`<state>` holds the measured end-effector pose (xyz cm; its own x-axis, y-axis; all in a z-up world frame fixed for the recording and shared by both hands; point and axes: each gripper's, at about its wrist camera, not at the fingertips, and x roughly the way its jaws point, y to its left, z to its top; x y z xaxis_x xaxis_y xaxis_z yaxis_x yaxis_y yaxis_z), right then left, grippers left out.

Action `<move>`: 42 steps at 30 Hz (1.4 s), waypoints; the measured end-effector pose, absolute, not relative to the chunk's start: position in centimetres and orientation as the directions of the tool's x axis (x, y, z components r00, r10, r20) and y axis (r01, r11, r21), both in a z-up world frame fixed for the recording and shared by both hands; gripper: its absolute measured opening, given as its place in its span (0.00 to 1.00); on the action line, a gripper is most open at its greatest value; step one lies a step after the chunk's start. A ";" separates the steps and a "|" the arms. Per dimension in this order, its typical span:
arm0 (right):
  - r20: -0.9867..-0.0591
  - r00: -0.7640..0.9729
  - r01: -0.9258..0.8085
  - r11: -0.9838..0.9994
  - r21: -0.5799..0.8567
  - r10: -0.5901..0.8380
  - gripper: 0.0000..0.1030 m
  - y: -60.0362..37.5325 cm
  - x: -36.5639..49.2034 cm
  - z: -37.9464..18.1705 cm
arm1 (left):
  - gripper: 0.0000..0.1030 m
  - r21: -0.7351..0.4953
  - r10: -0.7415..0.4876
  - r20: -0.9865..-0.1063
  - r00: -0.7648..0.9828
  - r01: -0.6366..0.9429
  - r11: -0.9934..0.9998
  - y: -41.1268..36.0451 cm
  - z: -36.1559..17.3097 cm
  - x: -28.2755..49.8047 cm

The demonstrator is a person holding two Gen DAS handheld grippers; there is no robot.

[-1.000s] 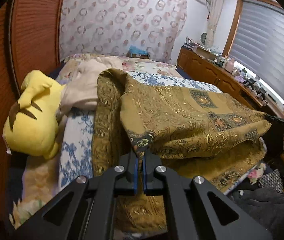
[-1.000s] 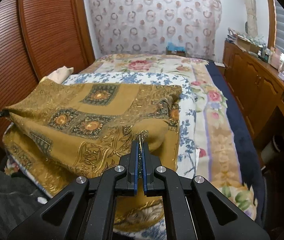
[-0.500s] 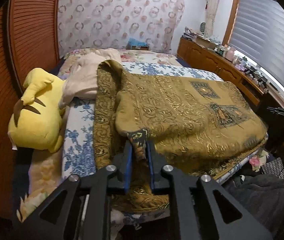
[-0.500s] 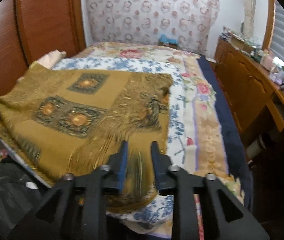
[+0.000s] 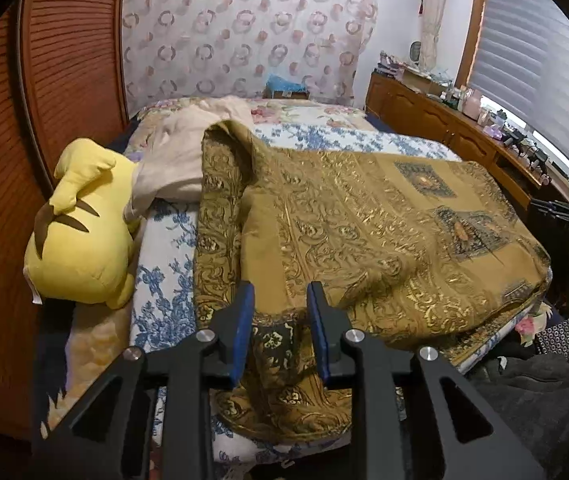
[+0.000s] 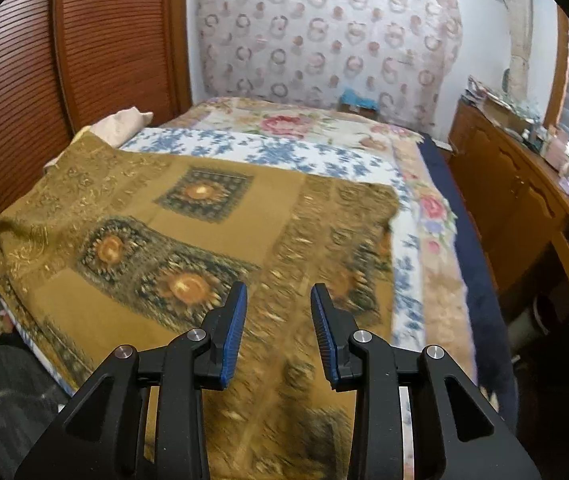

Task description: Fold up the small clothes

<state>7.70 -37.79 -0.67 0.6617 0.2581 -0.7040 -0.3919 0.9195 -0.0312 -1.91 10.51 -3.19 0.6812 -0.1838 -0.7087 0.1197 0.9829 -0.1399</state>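
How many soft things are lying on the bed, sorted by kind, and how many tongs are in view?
Gold patterned cloth: 1
Cream garment: 1
Yellow plush toy: 1
Tongs: 2, the left tongs and the right tongs, both open
Total: 5

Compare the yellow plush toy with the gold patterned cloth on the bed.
The yellow plush toy is plain yellow with dark stripes; the gold patterned cloth carries ornate scrollwork and dark medallions. The toy is a stuffed, rounded lump; the cloth lies spread in folded layers. The toy sits by the wooden wall; the cloth hangs over the near edge. Both rest on the bed.
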 end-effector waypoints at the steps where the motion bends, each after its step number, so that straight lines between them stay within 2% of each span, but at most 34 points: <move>1: -0.706 0.656 -0.404 0.914 -0.030 0.267 0.32 -37.1 8.0 -1.0 | 0.24 -0.135 -0.177 -0.716 0.676 0.115 0.984 10.4 -3.6 -1.8; 10: -0.732 0.617 -0.458 0.888 -0.033 0.291 0.39 -33.2 9.4 -3.8 | 0.27 -0.070 -0.079 -0.770 0.633 0.040 0.997 10.9 -7.0 -1.0; 22: -0.769 0.592 -0.440 0.896 -0.055 0.243 0.50 -31.7 10.8 -6.1 | 0.36 -0.053 -0.049 -0.775 0.631 0.012 0.999 12.0 -8.3 -0.8; 24: -0.776 0.586 -0.435 0.899 -0.056 0.235 0.52 -31.8 10.8 -6.7 | 0.41 -0.050 -0.043 -0.772 0.634 0.007 0.999 12.2 -8.3 -0.7; 26: -0.767 0.596 -0.424 0.904 -0.051 0.236 0.56 -32.0 10.7 -7.1 | 0.54 -0.054 -0.033 -0.771 0.636 -0.013 0.998 12.6 -8.4 -0.5; 27: -0.767 0.596 -0.418 0.907 -0.041 0.240 0.57 -32.2 10.8 -7.1 | 0.55 -0.061 -0.029 -0.770 0.638 -0.028 0.998 13.0 -8.5 -0.4; 31: -0.767 0.592 -0.407 0.913 -0.019 0.248 0.60 -32.6 11.0 -7.3 | 0.55 -0.054 -0.025 -0.766 0.643 -0.025 0.998 13.1 -8.6 -0.3; 42: -0.767 0.592 -0.406 0.914 -0.017 0.249 0.61 -32.7 11.1 -7.3 | 0.55 -0.078 -0.045 -0.764 0.644 -0.023 0.997 12.9 -8.7 -0.2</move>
<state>11.10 -32.74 -7.26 0.5919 0.2488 -0.7667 -0.4059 0.9138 -0.0168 -0.20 12.86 -8.66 0.6438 -0.0451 -0.7639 -0.0232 0.9967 -0.0784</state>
